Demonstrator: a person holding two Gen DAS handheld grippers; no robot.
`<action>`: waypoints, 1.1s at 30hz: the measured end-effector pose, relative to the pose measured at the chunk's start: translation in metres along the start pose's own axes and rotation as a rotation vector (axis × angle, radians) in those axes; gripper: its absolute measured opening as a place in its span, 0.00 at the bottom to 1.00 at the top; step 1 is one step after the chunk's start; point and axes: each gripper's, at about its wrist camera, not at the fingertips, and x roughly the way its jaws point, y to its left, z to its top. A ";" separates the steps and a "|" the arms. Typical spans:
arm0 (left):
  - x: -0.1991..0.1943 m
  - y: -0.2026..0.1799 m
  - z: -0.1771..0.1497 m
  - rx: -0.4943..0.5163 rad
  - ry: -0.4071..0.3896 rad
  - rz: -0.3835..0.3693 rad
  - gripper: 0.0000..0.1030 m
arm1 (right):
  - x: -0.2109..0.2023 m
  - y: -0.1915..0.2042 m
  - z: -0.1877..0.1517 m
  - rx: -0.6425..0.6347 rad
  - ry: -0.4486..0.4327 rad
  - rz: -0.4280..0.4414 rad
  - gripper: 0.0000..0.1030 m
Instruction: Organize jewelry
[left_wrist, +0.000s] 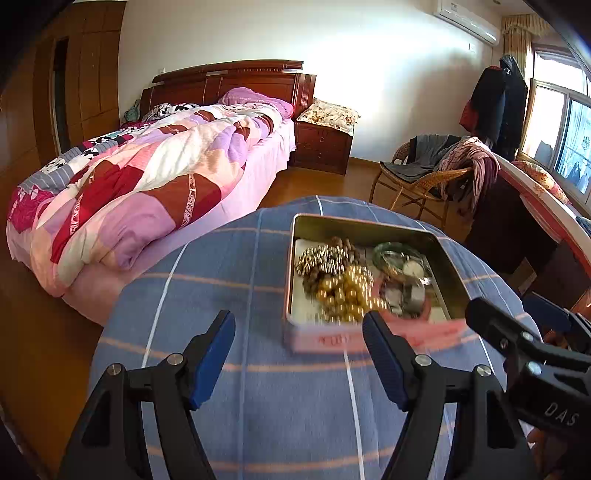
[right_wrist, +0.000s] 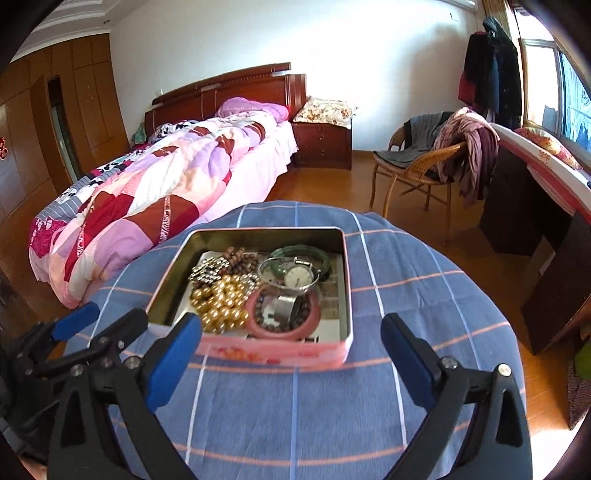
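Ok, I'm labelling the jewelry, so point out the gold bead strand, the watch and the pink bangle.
gold bead strand (right_wrist: 221, 306): right wrist view, middle of the bead heap.
watch (right_wrist: 297, 277): right wrist view, on its white dial.
pink bangle (right_wrist: 258, 325): right wrist view, on its near-left rim.

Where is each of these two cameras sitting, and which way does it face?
Left wrist view: on the left gripper, looking forward over the blue checked cloth at the tin ahead to the right; its open fingers and the right gripper show.
Right wrist view: on the right gripper, facing the tin nearly straight on; the left gripper shows lower left.
Shared: tin of jewelry, cloth, bed, chair.
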 end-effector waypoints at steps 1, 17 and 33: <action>-0.005 0.001 -0.004 -0.004 -0.002 0.007 0.69 | -0.004 0.000 -0.002 -0.004 -0.004 0.000 0.97; -0.049 -0.002 -0.041 0.011 -0.012 0.018 0.70 | -0.047 0.008 -0.038 -0.016 -0.018 0.004 0.98; -0.067 0.001 -0.078 0.001 0.040 0.020 0.70 | -0.071 0.016 -0.076 -0.037 0.008 -0.006 0.98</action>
